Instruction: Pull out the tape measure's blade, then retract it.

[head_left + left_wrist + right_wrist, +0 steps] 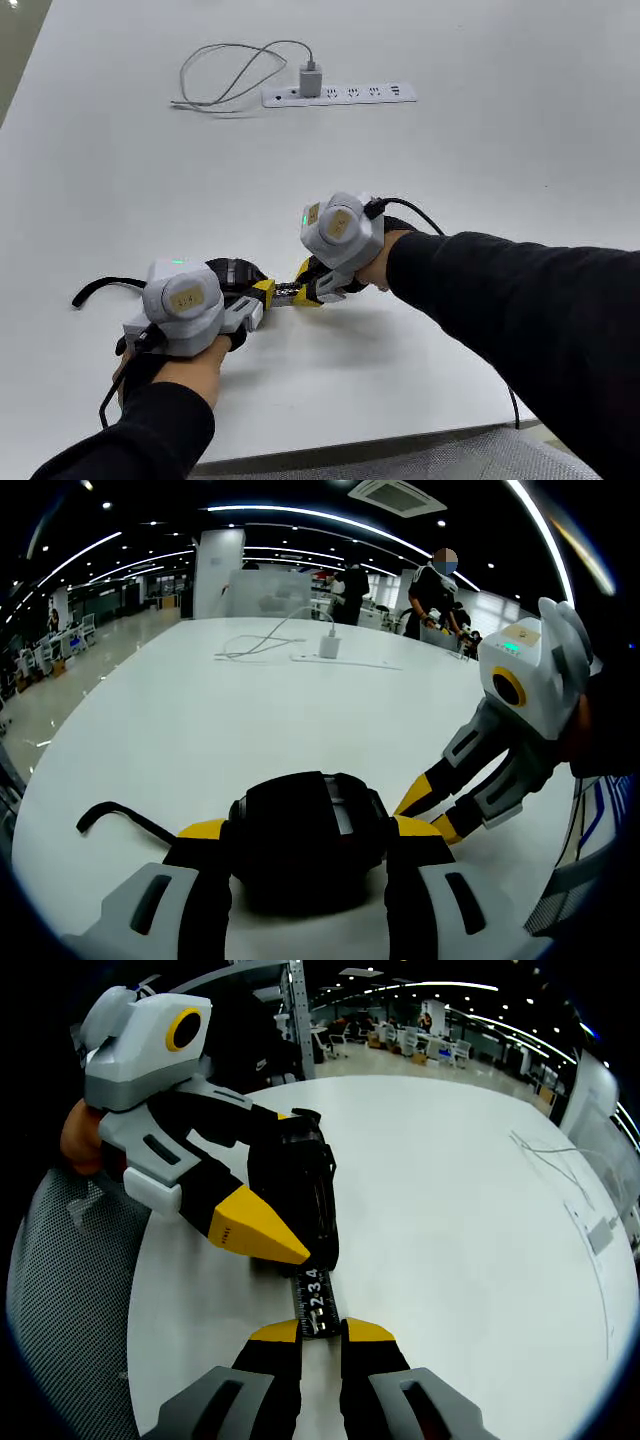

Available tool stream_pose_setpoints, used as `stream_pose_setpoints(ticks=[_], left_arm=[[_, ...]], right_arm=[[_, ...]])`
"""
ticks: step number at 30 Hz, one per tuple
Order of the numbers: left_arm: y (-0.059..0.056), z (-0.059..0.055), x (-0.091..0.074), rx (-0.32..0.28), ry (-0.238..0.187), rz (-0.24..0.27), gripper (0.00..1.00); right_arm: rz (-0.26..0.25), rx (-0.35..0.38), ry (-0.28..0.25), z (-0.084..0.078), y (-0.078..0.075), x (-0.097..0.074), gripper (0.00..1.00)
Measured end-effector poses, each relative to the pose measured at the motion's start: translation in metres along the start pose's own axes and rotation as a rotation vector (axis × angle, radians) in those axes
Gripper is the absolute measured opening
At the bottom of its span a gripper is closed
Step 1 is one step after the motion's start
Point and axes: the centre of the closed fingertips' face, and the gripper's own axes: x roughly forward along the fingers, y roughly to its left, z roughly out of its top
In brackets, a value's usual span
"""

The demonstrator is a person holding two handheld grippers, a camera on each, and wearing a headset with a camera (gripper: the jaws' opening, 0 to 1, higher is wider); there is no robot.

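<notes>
Well, the left hand-held gripper (312,832) is clenched around a black, round-bodied tape measure (300,1185), one yellow-tipped jaw on each side of the case. The case sits on the white worktop (450,160), close to its near edge. The right hand-held gripper (320,1334) faces it from just beside and is clamped on the end of the blade (314,1305). Its yellow tips are pinched together over the strip.

A short stretch of dark blade shows between the case and the right jaws, lying flat, with pale numerals 2, 3 and 4 legible. A black wrist strap (100,287) trails from the case across the worktop on the person's left. The two grippers are nose to nose over the blade and nearly touching.

Well apart, toward the far side, a white power strip (340,95) lies flat with a white charger block (311,78) plugged in. A grey cable (225,75) loops beside it. A grey mesh chair seat (70,1260) shows below the near edge.

The blade's hooked tip is hidden inside the right jaws, and the left jaws cover the sides of the case. Any lettering on the case is too dark to read.
</notes>
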Motion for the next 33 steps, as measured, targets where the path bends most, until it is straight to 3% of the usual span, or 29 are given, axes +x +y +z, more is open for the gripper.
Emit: stream_pose_setpoints(ticks=[33], left_arm=[[0.0, 0.0, -0.001, -0.016, 0.007, -0.004, 0.58]], right_arm=[[0.001, 0.025, -0.03, 0.015, 0.002, 0.011, 0.1]])
